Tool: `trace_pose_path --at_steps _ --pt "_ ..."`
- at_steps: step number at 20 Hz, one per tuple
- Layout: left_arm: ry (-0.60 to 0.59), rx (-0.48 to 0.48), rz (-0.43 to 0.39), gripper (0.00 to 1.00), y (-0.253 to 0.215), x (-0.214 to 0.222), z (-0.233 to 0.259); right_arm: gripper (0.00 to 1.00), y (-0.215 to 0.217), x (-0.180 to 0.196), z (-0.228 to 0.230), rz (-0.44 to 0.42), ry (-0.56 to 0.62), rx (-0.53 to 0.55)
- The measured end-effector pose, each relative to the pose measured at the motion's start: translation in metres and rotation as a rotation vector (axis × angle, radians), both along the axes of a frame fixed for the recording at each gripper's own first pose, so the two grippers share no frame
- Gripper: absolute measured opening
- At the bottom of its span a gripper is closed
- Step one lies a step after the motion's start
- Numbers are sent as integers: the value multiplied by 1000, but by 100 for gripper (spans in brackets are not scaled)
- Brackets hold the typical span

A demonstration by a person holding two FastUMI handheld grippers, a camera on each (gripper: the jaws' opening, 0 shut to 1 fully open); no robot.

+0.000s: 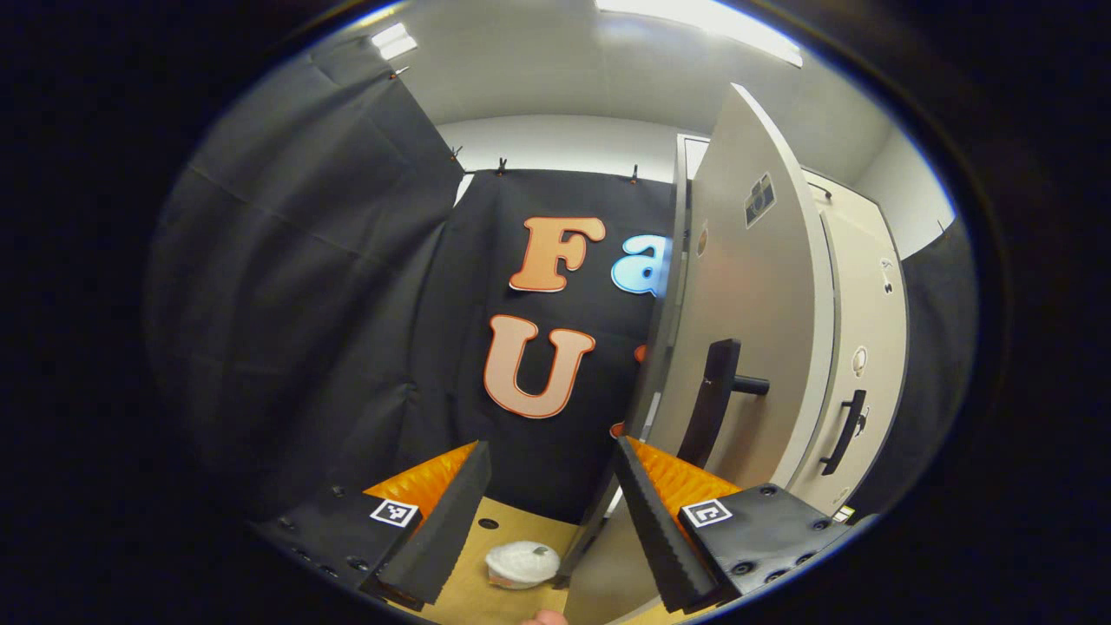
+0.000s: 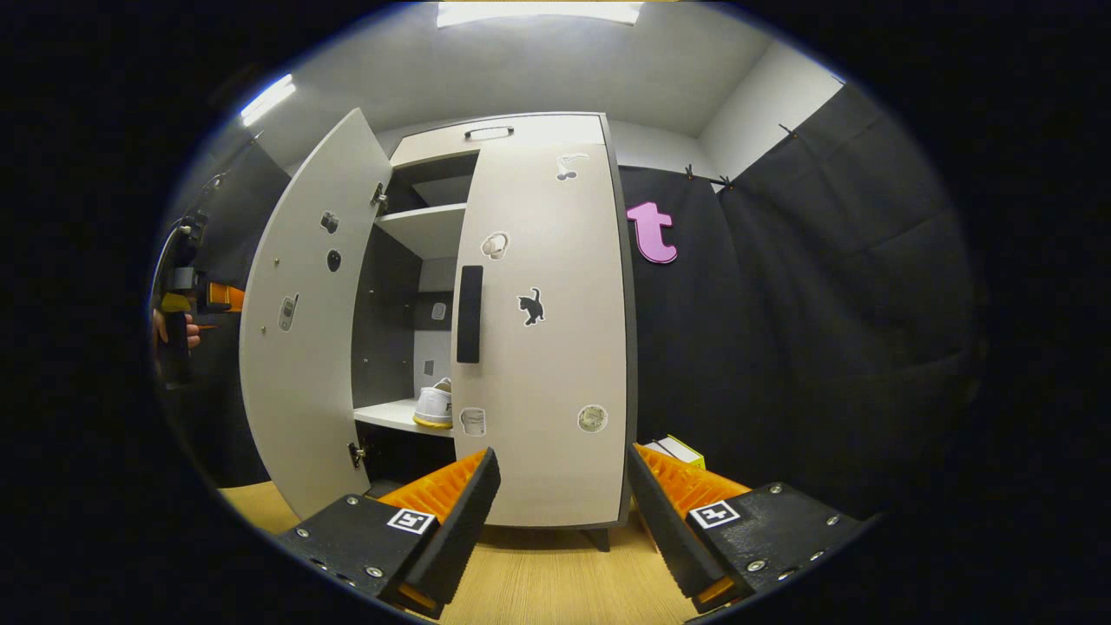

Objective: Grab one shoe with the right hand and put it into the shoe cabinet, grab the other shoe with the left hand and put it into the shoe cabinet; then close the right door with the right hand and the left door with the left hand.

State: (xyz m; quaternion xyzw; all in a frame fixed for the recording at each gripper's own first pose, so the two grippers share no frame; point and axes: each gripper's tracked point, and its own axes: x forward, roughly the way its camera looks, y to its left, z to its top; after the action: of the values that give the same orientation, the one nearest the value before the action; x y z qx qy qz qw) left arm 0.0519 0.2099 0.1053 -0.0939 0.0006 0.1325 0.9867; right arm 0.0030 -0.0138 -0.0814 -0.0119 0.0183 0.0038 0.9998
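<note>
The shoe cabinet [image 2: 486, 139] stands ahead in the right gripper view, with its right door [image 2: 555, 365] shut and its left door [image 2: 304, 330] swung open. A white shoe [image 2: 434, 406] rests on the lower shelf, partly hidden behind the right door's edge. My right gripper [image 2: 564, 456] is open and empty, a little back from the cabinet. My left gripper [image 1: 551, 451] is open too, just left of the open left door [image 1: 746, 286], whose black handle [image 1: 720, 399] is close to its right finger. In the right gripper view, the left gripper [image 2: 187, 286] and a hand are behind that door.
The shut right door [image 1: 868, 347] has a black handle [image 1: 846, 434]. A white rounded object [image 1: 521, 564] lies on the wooden floor [image 1: 473, 590] below my left gripper. A yellow box [image 2: 677, 450] sits by the cabinet's right side. Black cloth walls close in the booth.
</note>
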Motion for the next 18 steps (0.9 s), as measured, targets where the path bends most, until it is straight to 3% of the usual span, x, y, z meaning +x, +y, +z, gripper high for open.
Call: trace_pose_path --at_steps 1,2,3,4,7,8,9,12,13,18 --pt "-4 3 -20 90 -10 1 1 91 0 0 2 -1 -3 2" --pt "-6 7 -35 94 -16 2 1 91 0 1 2 -2 -5 1" --pt "-7 7 -46 89 -22 3 1 91 -2 2 3 -5 -8 -1" --pt "-5 4 -59 94 -29 4 1 91 -3 3 4 -8 -10 -1" --pt "-1 -13 -101 94 -48 9 -1 91 -6 2 3 -18 -8 0" --pt "2 -17 -119 99 -55 10 -1 91 -7 2 3 -22 -6 0" --pt "3 -21 -137 89 -61 13 -2 91 -8 2 3 -26 -7 -1" --pt "-17 -34 -185 99 -81 24 3 91 -11 3 3 -37 -7 -5" --pt "-21 -32 -198 94 -88 27 5 91 -13 3 4 -42 -7 -6" --pt "-20 -48 -316 94 -138 43 2 91 -21 3 4 -66 -9 -5"
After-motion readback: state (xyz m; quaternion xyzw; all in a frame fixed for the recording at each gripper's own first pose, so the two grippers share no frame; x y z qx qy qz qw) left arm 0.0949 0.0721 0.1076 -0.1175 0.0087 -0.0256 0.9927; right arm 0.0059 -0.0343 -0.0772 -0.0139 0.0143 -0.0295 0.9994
